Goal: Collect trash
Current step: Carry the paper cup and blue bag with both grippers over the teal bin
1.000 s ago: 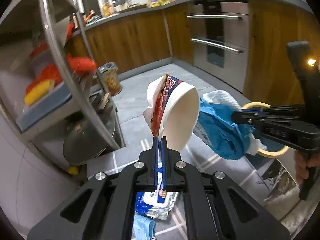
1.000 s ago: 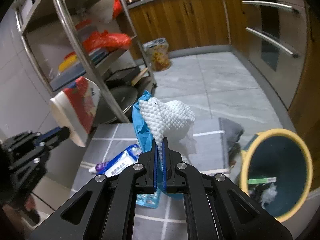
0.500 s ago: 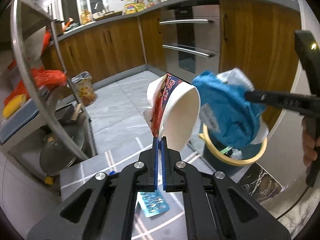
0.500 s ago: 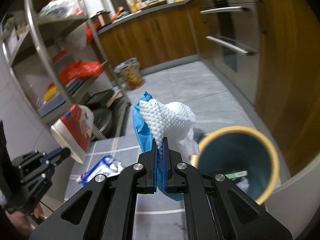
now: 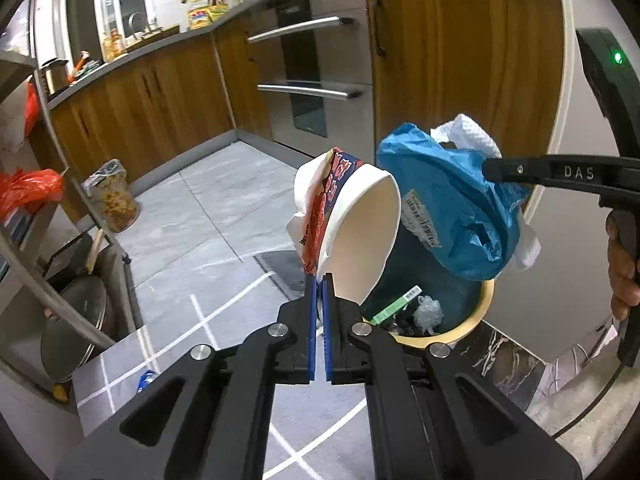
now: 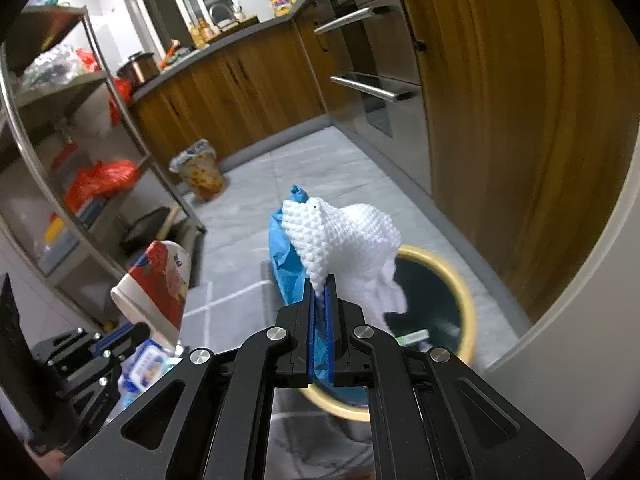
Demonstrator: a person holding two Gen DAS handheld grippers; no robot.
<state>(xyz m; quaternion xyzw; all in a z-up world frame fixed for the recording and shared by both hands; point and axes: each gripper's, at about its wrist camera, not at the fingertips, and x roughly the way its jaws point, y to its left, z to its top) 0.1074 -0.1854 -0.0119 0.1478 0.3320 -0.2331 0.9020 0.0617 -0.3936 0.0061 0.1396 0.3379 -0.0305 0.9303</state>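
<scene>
My left gripper (image 5: pixel 319 280) is shut on the rim of a white paper noodle cup (image 5: pixel 352 236) with a red printed side, held tilted just left of the bin. That cup (image 6: pixel 154 284) also appears at lower left in the right wrist view. My right gripper (image 6: pixel 319 284) is shut on a white paper towel (image 6: pixel 344 240) bunched with a blue plastic bag (image 6: pixel 286 264), hanging over the bin. The bundle (image 5: pixel 444 204) and the right gripper (image 5: pixel 490 168) show at right in the left wrist view. The dark bin with a yellow rim (image 5: pixel 468 328) (image 6: pixel 464 296) holds some scraps.
A metal shelf rack (image 5: pixel 60 216) with pans and red bags stands at left. Wooden cabinets (image 6: pixel 240 96) and an oven (image 5: pixel 316 80) line the far side. A lined waste basket (image 6: pixel 200 176) sits on the grey tiled floor. Loose wrappers (image 6: pixel 144 364) lie near the left gripper. A hand (image 5: pixel 620 264) holds the right gripper's handle.
Both grippers have swung right, away from the shelf rack, towards the bin. The blue bag and towel now hang over the bin, and the cup is close beside its rim.
</scene>
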